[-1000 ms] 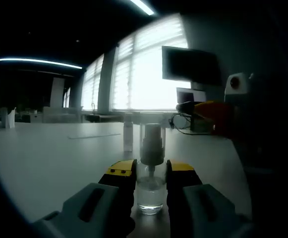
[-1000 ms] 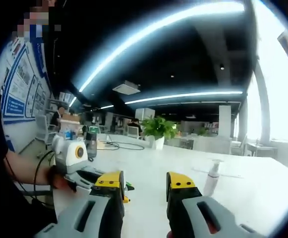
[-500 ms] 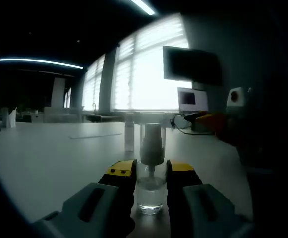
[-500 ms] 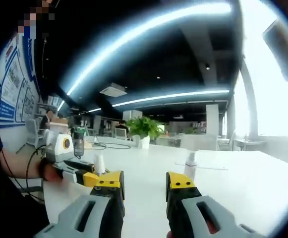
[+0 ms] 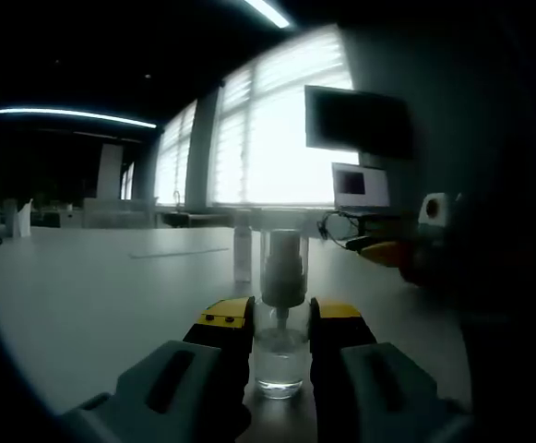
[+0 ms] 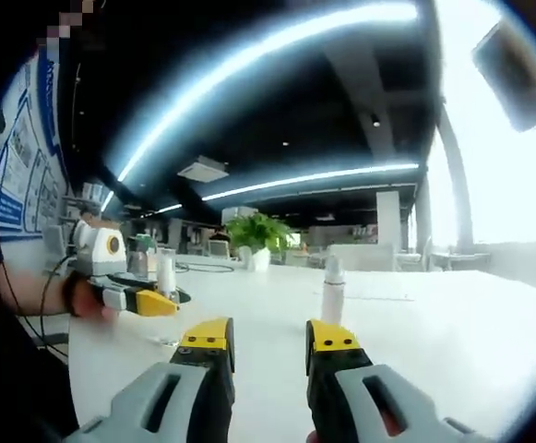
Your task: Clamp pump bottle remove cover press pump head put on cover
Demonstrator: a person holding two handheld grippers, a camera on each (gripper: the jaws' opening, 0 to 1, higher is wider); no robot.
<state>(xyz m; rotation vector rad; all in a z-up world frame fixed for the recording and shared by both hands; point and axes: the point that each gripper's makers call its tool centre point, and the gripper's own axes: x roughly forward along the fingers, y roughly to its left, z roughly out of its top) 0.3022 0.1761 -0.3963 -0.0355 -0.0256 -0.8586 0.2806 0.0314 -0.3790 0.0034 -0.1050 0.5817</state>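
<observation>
The clear pump bottle (image 5: pixel 280 346) stands upright on the white worktop (image 5: pixel 92 295) with a bit of clear liquid at the bottom and its transparent cover (image 5: pixel 283 254) still on. The left gripper (image 5: pixel 280 325) has its fingers closed against the bottle's sides. The right gripper (image 6: pixel 269 337) is apart from it, fingers parted with nothing between them. A second small white bottle (image 6: pixel 332 291) stands further back. Compared with a second ago, the right gripper sits lower at the edge of the left gripper view, and its own view has swung towards the bottle.
</observation>
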